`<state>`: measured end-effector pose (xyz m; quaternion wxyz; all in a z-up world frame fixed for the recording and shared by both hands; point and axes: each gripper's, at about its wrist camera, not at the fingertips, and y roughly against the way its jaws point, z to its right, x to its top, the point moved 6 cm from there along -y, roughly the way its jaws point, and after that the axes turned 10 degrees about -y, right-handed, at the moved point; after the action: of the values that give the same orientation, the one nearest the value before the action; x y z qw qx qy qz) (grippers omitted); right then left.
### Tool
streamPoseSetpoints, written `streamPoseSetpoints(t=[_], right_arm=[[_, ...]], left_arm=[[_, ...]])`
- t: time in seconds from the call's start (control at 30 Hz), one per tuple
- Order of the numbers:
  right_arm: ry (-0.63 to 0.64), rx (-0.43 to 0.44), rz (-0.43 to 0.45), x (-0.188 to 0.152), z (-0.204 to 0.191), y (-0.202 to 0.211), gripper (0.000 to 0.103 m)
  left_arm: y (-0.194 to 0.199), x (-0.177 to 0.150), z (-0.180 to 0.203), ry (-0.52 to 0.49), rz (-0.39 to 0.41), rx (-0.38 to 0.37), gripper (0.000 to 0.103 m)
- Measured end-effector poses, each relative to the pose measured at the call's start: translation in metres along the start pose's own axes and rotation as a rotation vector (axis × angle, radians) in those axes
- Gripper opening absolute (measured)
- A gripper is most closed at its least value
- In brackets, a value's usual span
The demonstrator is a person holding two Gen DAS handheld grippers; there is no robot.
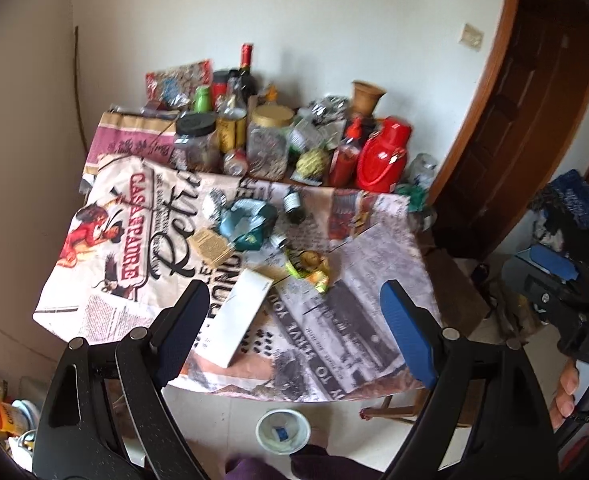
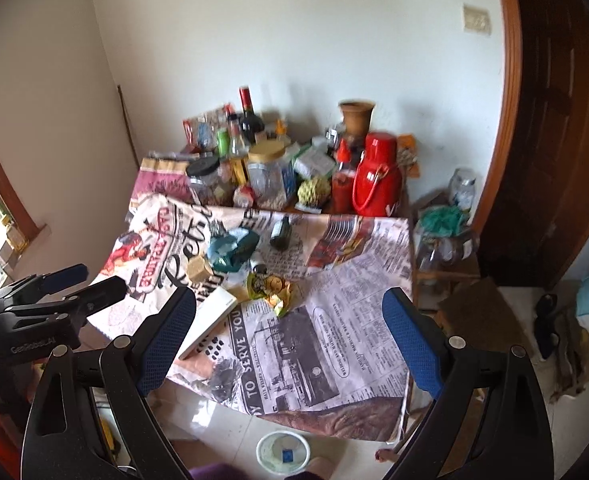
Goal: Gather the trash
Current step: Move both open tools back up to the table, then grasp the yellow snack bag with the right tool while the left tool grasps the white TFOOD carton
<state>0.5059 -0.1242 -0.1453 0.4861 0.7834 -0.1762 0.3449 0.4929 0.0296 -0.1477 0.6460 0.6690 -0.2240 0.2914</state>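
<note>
Trash lies on the newspaper-print tablecloth (image 1: 354, 340): a white flat box (image 1: 240, 316), a yellow-green wrapper (image 1: 310, 268), a crumpled teal packet (image 1: 246, 220), a tan carton (image 1: 212, 246) and a small dark bottle (image 1: 294, 204). The same items show in the right wrist view: box (image 2: 210, 320), wrapper (image 2: 274, 286), teal packet (image 2: 232, 250), tan carton (image 2: 198, 270), bottle (image 2: 280, 232). A white bin (image 1: 282, 430) stands on the floor below the table front and also shows in the right wrist view (image 2: 282, 452). My left gripper (image 1: 294, 320) is open and empty above the table's front. My right gripper (image 2: 290, 320) is open and empty.
Jars, bottles and a red thermos (image 1: 382, 156) crowd the back of the table by the wall. A wooden door (image 1: 534, 120) is at the right. A low stool with jars (image 2: 446, 240) stands right of the table. The table's front edge overhangs the bin.
</note>
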Motion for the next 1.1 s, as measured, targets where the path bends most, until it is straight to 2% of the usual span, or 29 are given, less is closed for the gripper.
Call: streamPoseSetpoints(t=[0.23,0.4,0.6,0.83,1.1], right_arm=[[-0.006,0.003,-0.132,-0.003,-0.008,-0.061,0.093],[-0.035,-0.039,-0.202,-0.012,-0.018,-0.105,0.093],[-0.105,-0.065,-0.350,-0.026,-0.024,-0.174,0.093],[-0.147,-0.116,-0.464,-0.043,-0.025,-0.241,0.093],[-0.191,-0.176,-0.500,-0.053,-0.003,-0.280,0.092]], left_arm=[[-0.046,-0.003,-0.040,0.048,-0.093,0.025,0.087],[-0.079,0.013,-0.070,0.016,-0.120,-0.002,0.087],[-0.119,0.027,-0.103,-0.025,-0.170,-0.035,0.087],[-0.169,0.006,-0.114,-0.072,-0.286,-0.072,0.087],[-0.218,-0.031,-0.100,-0.075,-0.398,-0.145,0.087]])
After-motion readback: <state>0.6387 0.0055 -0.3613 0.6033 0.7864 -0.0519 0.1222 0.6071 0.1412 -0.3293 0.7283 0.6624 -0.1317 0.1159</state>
